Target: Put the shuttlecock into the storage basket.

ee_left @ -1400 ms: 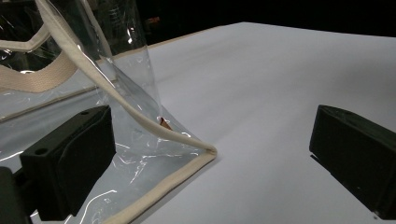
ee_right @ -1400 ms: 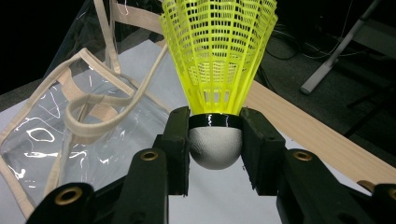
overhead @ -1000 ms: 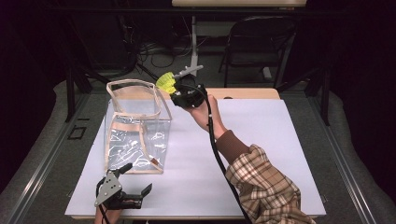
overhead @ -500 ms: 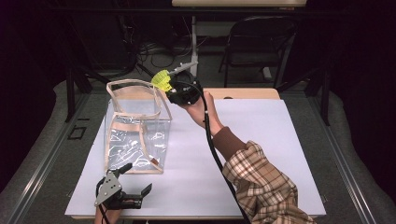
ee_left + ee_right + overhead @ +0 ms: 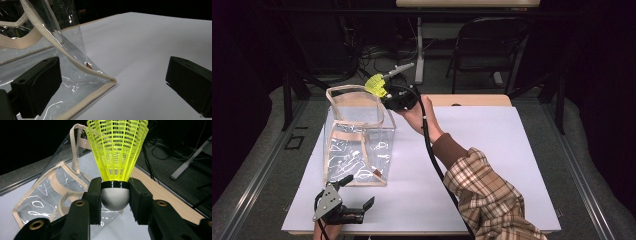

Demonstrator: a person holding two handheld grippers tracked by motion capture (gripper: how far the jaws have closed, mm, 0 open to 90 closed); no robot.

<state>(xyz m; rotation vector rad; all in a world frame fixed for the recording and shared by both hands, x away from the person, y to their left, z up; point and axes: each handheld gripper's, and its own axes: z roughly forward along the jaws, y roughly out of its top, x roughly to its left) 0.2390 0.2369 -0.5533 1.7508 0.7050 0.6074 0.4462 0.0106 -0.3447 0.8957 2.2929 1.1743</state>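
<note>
Folding chair (image 5: 492, 47) beyond white table (image 5: 512, 150)

Plaid flannel sleeve (image 5: 492, 200) with brown cuff, black claw (image 5: 343, 212), grey three-cornered plate, black cable

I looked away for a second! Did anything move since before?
The right hand-held gripper, shut on the yellow shuttlecock, moved a little to the left, toward the top of the clear bag. The bag, the left hand-held gripper and the table stayed put.

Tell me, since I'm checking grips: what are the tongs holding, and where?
Right tongs clamp the yellow plastic shuttlecock by its white rounded cork base; left tongs hold nothing.
</note>
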